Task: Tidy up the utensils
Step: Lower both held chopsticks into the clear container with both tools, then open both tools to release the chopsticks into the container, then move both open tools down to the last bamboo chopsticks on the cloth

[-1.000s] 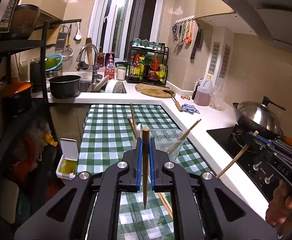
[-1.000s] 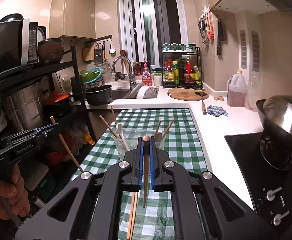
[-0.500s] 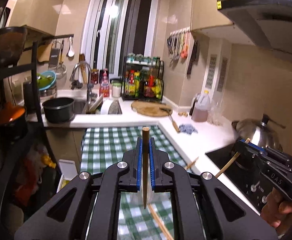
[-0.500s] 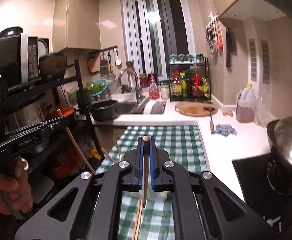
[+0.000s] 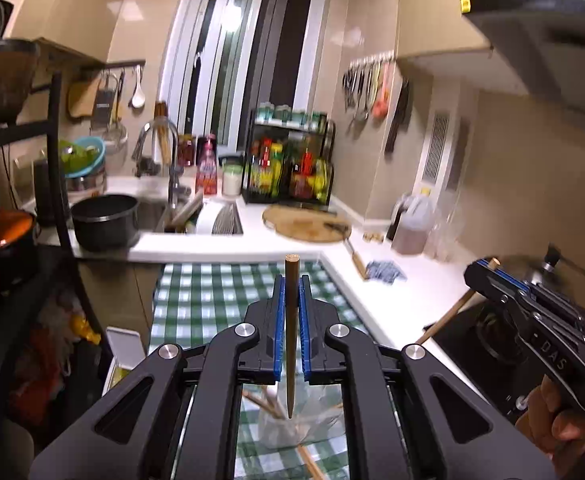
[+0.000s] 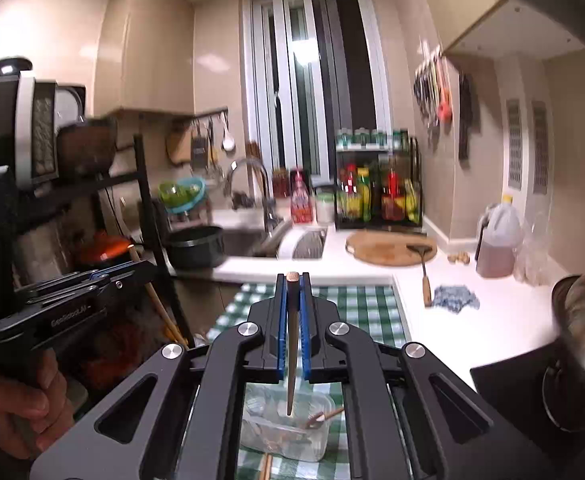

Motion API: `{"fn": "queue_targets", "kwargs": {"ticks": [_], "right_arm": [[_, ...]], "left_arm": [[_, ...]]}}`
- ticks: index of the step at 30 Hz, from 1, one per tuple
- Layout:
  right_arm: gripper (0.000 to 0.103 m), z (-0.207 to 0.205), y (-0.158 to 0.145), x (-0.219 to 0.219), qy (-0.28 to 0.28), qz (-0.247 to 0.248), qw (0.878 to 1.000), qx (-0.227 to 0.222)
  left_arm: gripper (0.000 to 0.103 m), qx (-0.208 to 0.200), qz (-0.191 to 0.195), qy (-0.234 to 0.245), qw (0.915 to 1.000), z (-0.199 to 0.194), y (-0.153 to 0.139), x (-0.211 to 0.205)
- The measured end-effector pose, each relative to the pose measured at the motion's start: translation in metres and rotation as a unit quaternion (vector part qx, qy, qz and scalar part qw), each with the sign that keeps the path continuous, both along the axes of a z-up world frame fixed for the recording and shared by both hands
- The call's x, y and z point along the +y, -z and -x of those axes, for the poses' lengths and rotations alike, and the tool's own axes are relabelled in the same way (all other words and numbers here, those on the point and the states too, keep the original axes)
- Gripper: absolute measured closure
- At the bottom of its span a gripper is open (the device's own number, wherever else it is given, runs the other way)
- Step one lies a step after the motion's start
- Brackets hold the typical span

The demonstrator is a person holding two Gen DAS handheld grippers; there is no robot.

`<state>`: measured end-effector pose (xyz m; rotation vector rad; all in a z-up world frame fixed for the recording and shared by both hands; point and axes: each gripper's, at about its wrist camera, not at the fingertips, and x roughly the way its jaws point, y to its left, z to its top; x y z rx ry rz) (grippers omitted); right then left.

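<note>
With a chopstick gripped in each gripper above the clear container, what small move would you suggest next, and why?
Probably lower the left gripper a little, then open it. Its chopstick hangs tip-down right over the clear container, which already holds other chopsticks, so a short descent should drop it in cleanly. The right gripper holds its chopstick over the container too and could follow.

Warm, dim indoor light. A bright lamp reflection (image 5: 231, 24) glares on the dark window (image 6: 316, 92); soft highlights on the glossy cabinets (image 6: 148, 48). Strong fisheye bending, black corners. Background blurred by motion, worst at right edges; near gripper bodies sharp.
</note>
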<state>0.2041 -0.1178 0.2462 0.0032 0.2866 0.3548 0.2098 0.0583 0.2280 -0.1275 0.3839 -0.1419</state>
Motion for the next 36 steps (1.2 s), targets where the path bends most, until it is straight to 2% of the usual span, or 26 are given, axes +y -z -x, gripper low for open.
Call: {"fn": "queue_targets", "kwargs": {"ticks": [6, 7, 8, 10, 11, 16, 22, 26, 31, 36], "right_arm": [[0.096, -0.027, 0.036, 0.007, 0.006, 0.016, 0.999, 0.044], [0.092, -0.029, 0.040, 0.007, 0.009, 0.020, 0.999, 0.048], [0.082, -0.030, 0.042, 0.007, 0.013, 0.023, 0.998, 0.050], [0.073, -0.029, 0.043, 0.005, 0.019, 0.022, 0.998, 0.049], [0.072, -0.027, 0.042, 0.004, 0.022, 0.021, 0.998, 0.047], [0.072, -0.014, 0.029, -0.003, 0.034, 0.021, 0.999, 0.028], [0.072, 0.029, 0.013, -0.018, 0.049, 0.007, 0.999, -0.004], [0.072, 0.066, 0.018, -0.030, 0.059, -0.007, 0.998, -0.019], [0.072, 0.103, 0.046, -0.040, 0.067, -0.018, 0.998, -0.008], [0.072, 0.127, 0.088, -0.045, 0.073, -0.028, 0.996, 0.031]], "left_arm": [[0.096, 0.033, -0.011, 0.001, 0.9994, -0.018, 0.037, 0.000], [0.096, 0.036, -0.012, 0.001, 0.9993, -0.019, 0.039, 0.000], [0.095, 0.037, -0.010, 0.000, 0.9993, -0.019, 0.040, 0.001], [0.086, 0.034, -0.001, -0.003, 0.9994, -0.017, 0.041, 0.006], [0.080, 0.029, 0.002, -0.005, 0.9996, -0.014, 0.039, 0.008], [0.080, 0.014, 0.010, -0.012, 0.9998, 0.003, 0.030, 0.012], [0.080, -0.010, 0.006, -0.025, 0.9996, 0.046, 0.027, 0.010], [0.080, -0.014, 0.011, -0.036, 0.9992, 0.080, 0.038, 0.010], [0.080, 0.002, 0.011, -0.047, 0.9988, 0.119, 0.072, 0.008], [0.080, 0.028, 0.009, -0.049, 0.9984, 0.148, 0.108, 0.004]]}}
